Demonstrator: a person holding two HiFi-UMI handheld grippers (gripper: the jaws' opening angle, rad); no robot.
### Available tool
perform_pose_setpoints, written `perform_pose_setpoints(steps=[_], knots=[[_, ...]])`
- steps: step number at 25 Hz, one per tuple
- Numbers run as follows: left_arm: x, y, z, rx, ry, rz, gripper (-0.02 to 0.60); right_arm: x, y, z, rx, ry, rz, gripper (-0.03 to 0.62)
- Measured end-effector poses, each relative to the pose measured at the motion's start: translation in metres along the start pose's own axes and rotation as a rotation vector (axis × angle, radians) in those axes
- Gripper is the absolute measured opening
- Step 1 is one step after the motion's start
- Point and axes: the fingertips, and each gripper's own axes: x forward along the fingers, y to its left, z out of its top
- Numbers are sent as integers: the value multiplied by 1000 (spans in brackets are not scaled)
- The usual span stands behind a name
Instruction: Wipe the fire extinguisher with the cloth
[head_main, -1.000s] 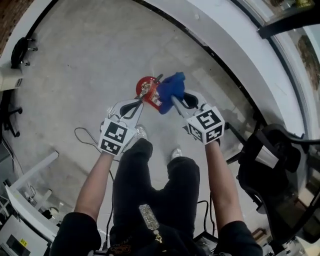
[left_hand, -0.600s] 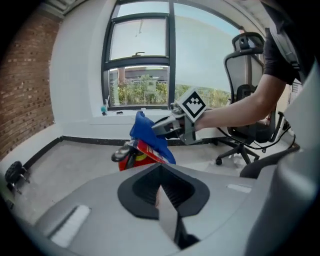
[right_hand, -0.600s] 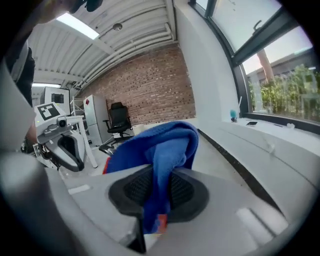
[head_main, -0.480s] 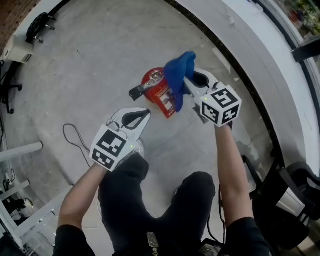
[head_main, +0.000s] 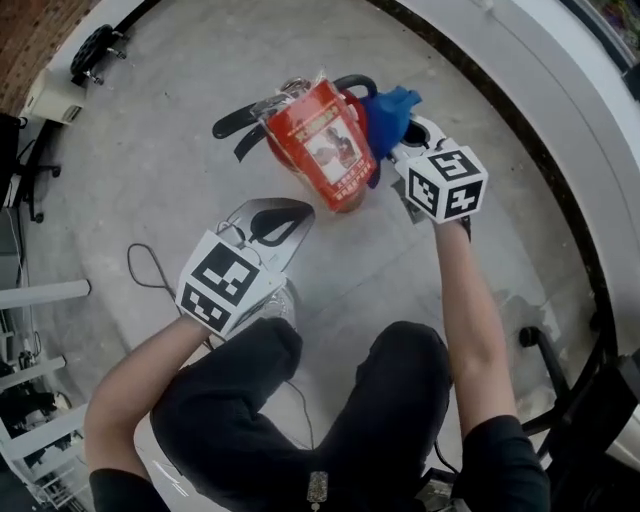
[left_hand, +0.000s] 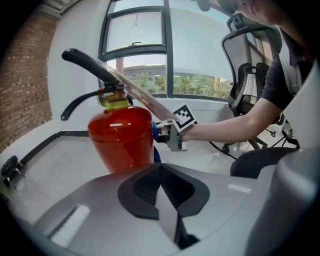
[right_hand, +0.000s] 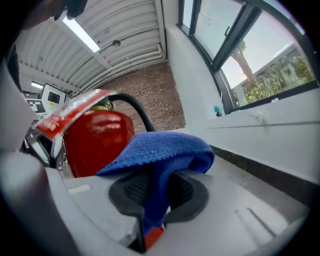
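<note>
A red fire extinguisher (head_main: 330, 150) with a black handle (head_main: 240, 120) stands upright on the concrete floor. My right gripper (head_main: 400, 130) is shut on a blue cloth (head_main: 390, 108), which lies against the extinguisher's upper right side. In the right gripper view the cloth (right_hand: 160, 152) droops over the pinching jaws of the right gripper (right_hand: 155, 195), with the red cylinder (right_hand: 97, 142) just beyond. My left gripper (head_main: 285, 215) is shut and empty, a little short of the extinguisher's near side. In the left gripper view its jaws are closed, the left gripper (left_hand: 160, 180) facing the extinguisher (left_hand: 122, 137).
A black-edged curb (head_main: 520, 140) curves round the far right under the windows. A thin cable (head_main: 150, 270) loops on the floor at the left. An office chair base (head_main: 560, 350) stands at the right, and the person's legs (head_main: 300, 400) are below.
Both grippers have sunk toward the floor and the extinguisher now looks bigger and closer. The cloth has gone from over the extinguisher's top to its right side.
</note>
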Motion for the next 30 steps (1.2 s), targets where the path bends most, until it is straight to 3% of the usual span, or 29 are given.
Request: perform_pose_setpoints(steps=[5, 10, 14, 21, 25, 30], knots=[[20, -5, -24, -28, -15, 45, 6, 23, -8, -83, 56, 115, -8, 58], [45, 2, -41, -116, -22, 113, 6, 44, -19, -150, 155, 194, -32, 57], [56, -9, -63, -130, 24, 67, 6, 53, -30, -204, 177, 302, -63, 57], [56, -11, -80, -153, 47, 24, 6, 36, -21, -285, 97, 572, -58, 57], [51, -16, -79, -145, 54, 12, 6, 18, 5, -282, 104, 580, 11, 57], [38, -14, -63, -125, 43, 26, 6, -3, 30, -202, 86, 388, 65, 57]])
